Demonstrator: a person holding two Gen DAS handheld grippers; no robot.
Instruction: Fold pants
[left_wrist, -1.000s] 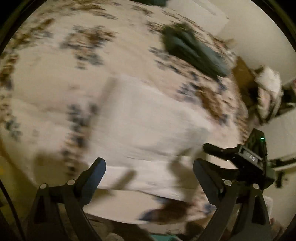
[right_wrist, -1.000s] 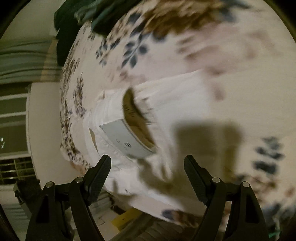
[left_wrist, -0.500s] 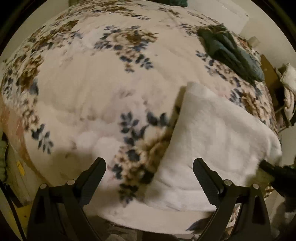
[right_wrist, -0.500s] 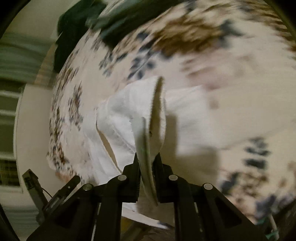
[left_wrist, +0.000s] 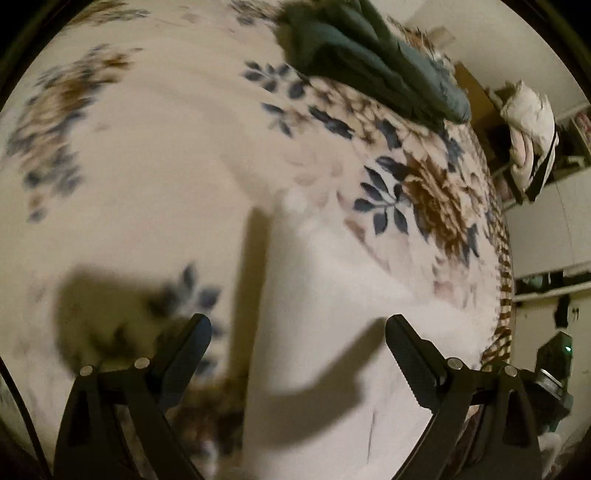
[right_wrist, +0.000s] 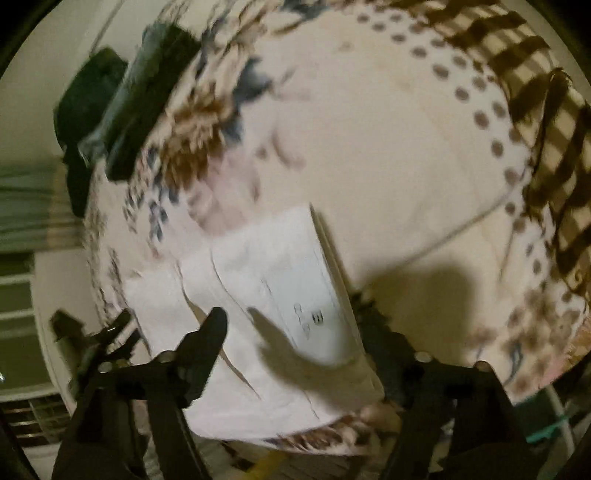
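Right gripper (right_wrist: 291, 343) spread wide, holding nothing, above folded white pants (right_wrist: 266, 295) near edge of floral blanket (right_wrist: 388, 147). Left gripper (left_wrist: 295, 354) likewise released. Risk: top layer springing open, or bundle sliding off edge. Beyond, dark clothes (left_wrist: 369, 55).

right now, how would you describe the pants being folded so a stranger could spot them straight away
Start with the floral blanket that covers the bed. Near its close edge, between the open fingers of the right gripper, lie the white pants, folded into a flat stack. They are the only plain white cloth there, with a pale label patch on top, unlike the dark green clothes at the far edge.
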